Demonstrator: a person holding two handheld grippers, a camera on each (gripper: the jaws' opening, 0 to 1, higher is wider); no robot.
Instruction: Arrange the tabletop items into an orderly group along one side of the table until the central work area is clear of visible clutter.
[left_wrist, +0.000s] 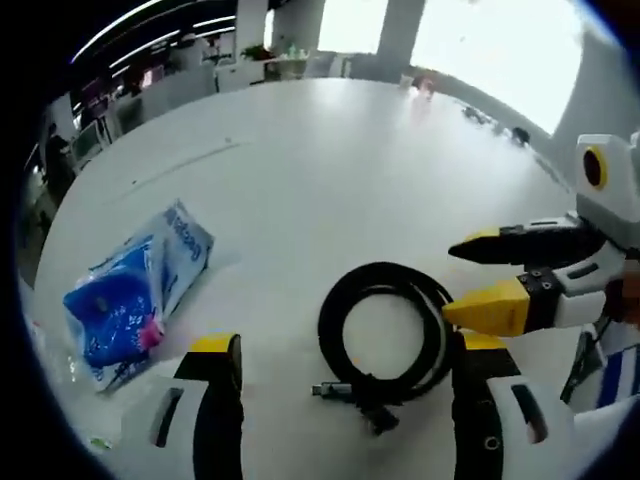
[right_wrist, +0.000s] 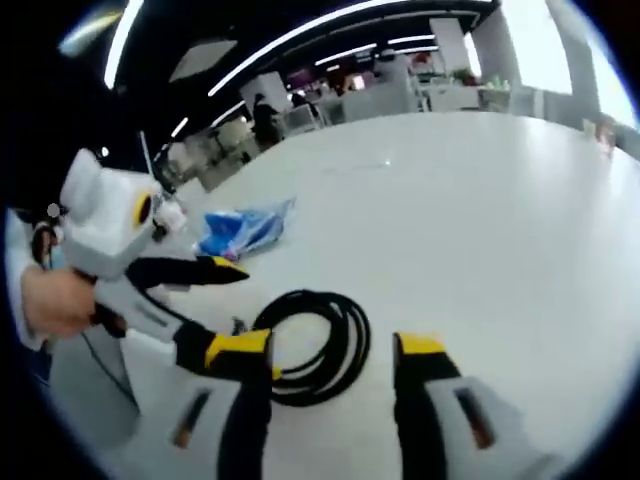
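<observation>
Cable coil (left_wrist: 385, 335) between open grippers; table (left_wrist: 330, 150) roomy.

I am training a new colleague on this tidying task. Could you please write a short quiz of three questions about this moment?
1. True or false: the black coiled cable lies on the white table, held by no tongs.
2. What lies to the left of the cable in the left gripper view?
A. a blue plastic packet
B. a red cup
C. a book
3. Fill in: the left tongs and the right tongs are both ____.

Key: 1 true; 2 A, the blue plastic packet; 3 open.
</observation>
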